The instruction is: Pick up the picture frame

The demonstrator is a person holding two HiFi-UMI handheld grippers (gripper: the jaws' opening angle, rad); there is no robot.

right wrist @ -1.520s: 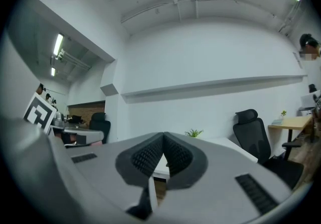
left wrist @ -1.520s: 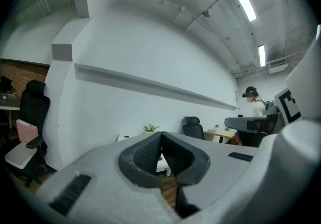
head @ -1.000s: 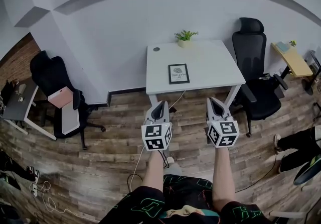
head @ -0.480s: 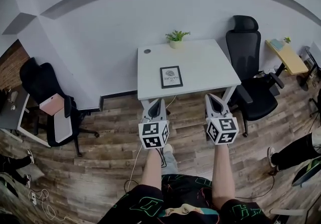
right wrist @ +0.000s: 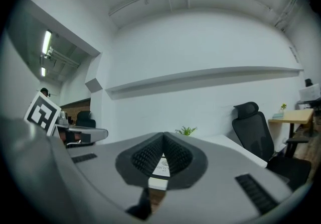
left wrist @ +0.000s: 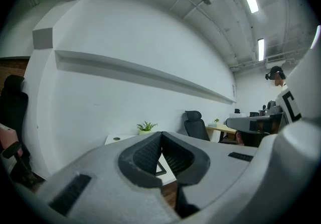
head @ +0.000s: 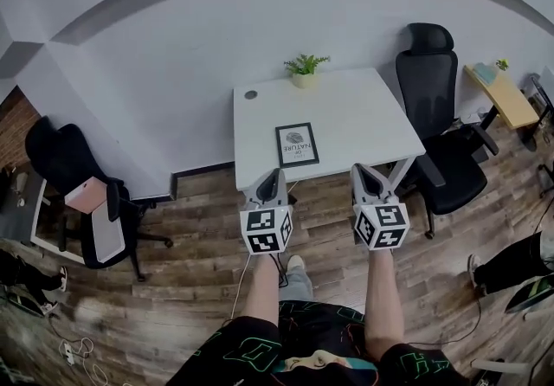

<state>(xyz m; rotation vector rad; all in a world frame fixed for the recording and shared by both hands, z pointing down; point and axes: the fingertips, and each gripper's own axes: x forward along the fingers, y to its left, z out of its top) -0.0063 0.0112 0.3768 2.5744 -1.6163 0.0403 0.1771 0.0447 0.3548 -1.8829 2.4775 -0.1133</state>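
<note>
Picture frame point(head: 297, 144) lies flat on the table point(head: 363, 116), toward its front edge. Left tool point(head: 275, 176) and right tool point(head: 359, 170) are fully closed, holding nothing, short of the table. Frame is probably light, stiff and glass-fronted, so fragile. Best pinched by one side rail.

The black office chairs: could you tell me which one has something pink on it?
The left chair, away from the white table; the right chair beside the table carries nothing pink.

Picture frame point(left wrist: 160, 169) mostly hidden behind left hand-held gripper point(left wrist: 161, 137); print too small to read. Person point(head: 509, 259) cut off at rt edge.
</note>
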